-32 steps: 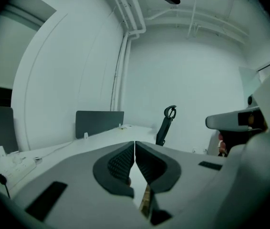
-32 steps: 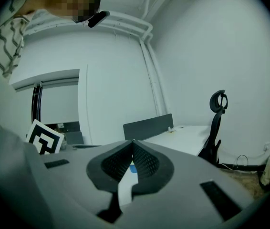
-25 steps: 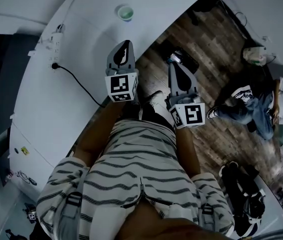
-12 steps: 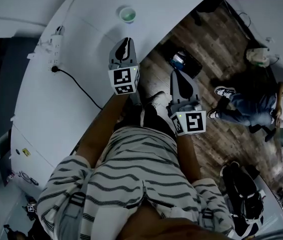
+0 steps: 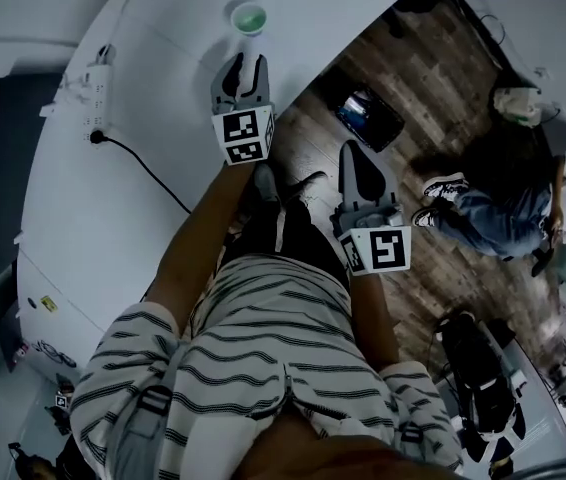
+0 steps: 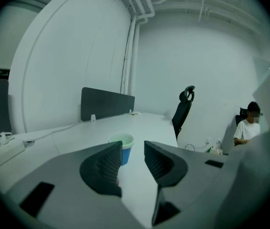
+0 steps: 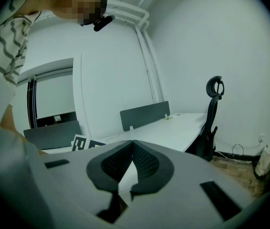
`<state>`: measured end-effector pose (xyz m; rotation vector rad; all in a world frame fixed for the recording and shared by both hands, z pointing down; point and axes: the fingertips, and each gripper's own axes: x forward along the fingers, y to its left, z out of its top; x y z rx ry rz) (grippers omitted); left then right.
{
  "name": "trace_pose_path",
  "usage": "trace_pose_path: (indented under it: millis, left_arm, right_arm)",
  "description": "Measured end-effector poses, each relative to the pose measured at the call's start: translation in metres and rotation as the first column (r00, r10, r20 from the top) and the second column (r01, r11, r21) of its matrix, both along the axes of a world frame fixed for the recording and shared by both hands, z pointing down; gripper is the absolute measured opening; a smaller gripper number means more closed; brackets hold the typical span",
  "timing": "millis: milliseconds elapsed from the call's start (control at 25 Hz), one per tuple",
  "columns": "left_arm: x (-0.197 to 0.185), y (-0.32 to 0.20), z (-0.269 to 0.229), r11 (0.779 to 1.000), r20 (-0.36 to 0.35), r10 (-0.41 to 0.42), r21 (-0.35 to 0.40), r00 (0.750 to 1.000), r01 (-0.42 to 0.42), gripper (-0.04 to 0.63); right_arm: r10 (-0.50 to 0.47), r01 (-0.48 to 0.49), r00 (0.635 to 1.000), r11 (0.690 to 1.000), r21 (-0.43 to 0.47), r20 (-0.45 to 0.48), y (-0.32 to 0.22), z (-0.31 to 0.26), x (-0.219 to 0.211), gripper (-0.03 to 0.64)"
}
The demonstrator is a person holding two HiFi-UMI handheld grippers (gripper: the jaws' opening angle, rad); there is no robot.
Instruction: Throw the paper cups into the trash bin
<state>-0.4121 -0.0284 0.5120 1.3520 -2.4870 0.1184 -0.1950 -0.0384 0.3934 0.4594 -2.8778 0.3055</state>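
A paper cup (image 5: 249, 16) with a pale green rim stands on the white table (image 5: 113, 218), just beyond my left gripper (image 5: 241, 63). In the left gripper view the cup (image 6: 121, 148) is blue-sided, upright and a short way ahead, partly hidden by the left finger (image 6: 101, 168). My left gripper (image 6: 133, 151) has its jaws opening, with nothing between them. My right gripper (image 5: 355, 154) hangs over the wooden floor beside the table edge, and it (image 7: 132, 144) is shut on nothing. A dark bin-like container (image 5: 368, 118) sits on the floor beyond it.
A power strip (image 5: 98, 78) with a black cable (image 5: 148, 168) lies on the table's left. A desk divider (image 6: 107, 103) and an office chair (image 6: 182, 109) stand past the cup. A person (image 5: 508, 218) sits at right, and a dark bag (image 5: 478, 368) lies on the floor.
My left gripper has moved forward over the table toward the cup, and its jaws have parted. The right gripper has stayed shut and shifted only slightly.
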Motion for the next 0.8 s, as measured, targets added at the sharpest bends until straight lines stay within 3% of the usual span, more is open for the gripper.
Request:
trace_pose_path:
  millis: [800]
  left_arm:
    - [-0.048,-0.025,0.063,0.996,-0.008,-0.054,-0.078,0.998,0.053,0.289]
  right_arm:
    - [-0.001,0.0,0.999,1.0,-0.022,-0.052,0.007,0.029,0.003,0.017]
